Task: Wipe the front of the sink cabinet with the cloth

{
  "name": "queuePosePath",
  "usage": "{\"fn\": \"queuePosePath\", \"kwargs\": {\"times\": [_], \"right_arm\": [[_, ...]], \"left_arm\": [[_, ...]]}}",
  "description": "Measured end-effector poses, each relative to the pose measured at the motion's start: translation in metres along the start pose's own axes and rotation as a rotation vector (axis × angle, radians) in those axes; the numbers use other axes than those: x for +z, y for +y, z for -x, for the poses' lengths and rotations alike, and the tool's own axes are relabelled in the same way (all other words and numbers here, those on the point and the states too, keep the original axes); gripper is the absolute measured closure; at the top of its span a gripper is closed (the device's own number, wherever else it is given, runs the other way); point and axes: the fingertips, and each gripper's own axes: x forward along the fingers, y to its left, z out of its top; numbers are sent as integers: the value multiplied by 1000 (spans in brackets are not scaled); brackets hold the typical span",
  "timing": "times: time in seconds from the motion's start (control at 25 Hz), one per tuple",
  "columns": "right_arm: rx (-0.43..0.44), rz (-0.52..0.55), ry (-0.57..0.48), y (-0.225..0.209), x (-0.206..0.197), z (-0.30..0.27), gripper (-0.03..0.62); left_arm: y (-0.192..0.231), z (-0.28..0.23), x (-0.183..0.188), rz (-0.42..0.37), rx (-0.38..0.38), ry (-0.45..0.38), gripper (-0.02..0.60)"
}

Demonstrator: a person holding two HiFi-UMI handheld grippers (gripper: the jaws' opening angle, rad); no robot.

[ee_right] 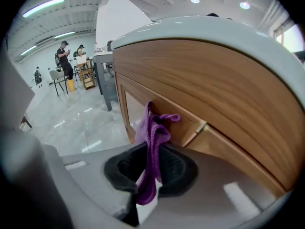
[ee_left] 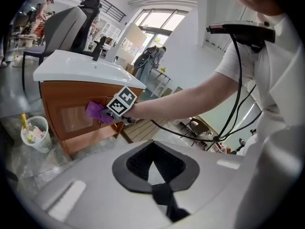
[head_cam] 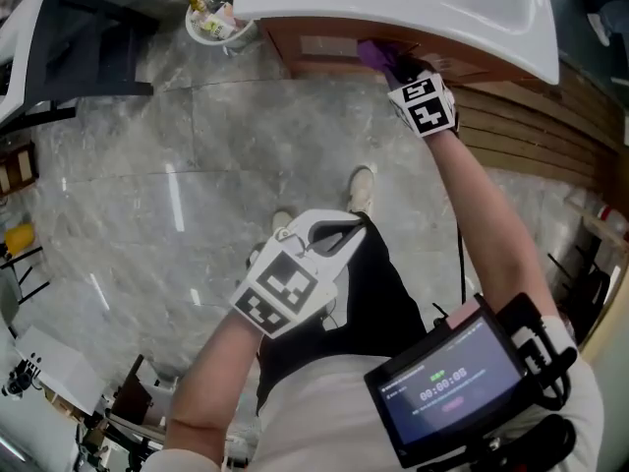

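1. Right gripper (ee_right: pixel 150 170): held out at arm's length to the sink cabinet, with its jaws closed on the cloth. A marker cube sits behind the jaws.
2. Cloth (ee_right: pixel 153 136): purple and bunched. It is pinched between the right gripper's dark pads, with a loose end hanging below them. Its upper fold touches the wooden cabinet front, high up and just under the basin rim.
3. Sink cabinet (ee_left: pixel 66 116): brown wood, standing on the floor, with a panelled door on its front. In the right gripper view, a small metal handle (ee_right: pixel 202 126) sits just beside the cloth on its right.
4. Basin (head_cam: pixel 462 23): white, set on top of the cabinet and overhanging its front.
5. Left gripper (head_cam: pixel 332 236): held low and close to the person's body, well apart from the cabinet. Its jaws are together with nothing between them.
6. Waste bin (ee_left: pixel 36 133): small, white and mesh-sided, with scraps inside. It stands on the floor near the cabinet's left corner.
7. Floor (head_cam: pixel 197 155): grey, marble-patterned and glossy.
8. Slatted wooden panel (head_cam: pixel 536 131): lies low to the right of the cabinet.
9. Screen (head_cam: pixel 444 374): a lit display mounted at the person's chest.
10. Shoe (head_cam: pixel 362 187): light-coloured, planted on the floor between the two grippers in the head view.
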Motion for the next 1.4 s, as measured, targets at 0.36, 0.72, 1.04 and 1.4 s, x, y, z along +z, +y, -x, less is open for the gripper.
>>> {"fn": "queuePosePath", "kwargs": {"times": [0.36, 0.72, 1.04, 1.4], "right_arm": [[-77, -81, 20, -78, -62, 35, 539], [-148, -132, 71, -154, -130, 62, 539], [-224, -170, 129, -212, -187, 96, 539], [-292, -204, 200, -244, -226, 115, 539]], "left_arm": [[-17, -55, 29, -55, -61, 48, 577], [-27, -107, 56, -84, -107, 78, 577], [-36, -137, 72, -100, -127, 95, 577], [-38, -141, 74, -100, -127, 91, 577]]}}
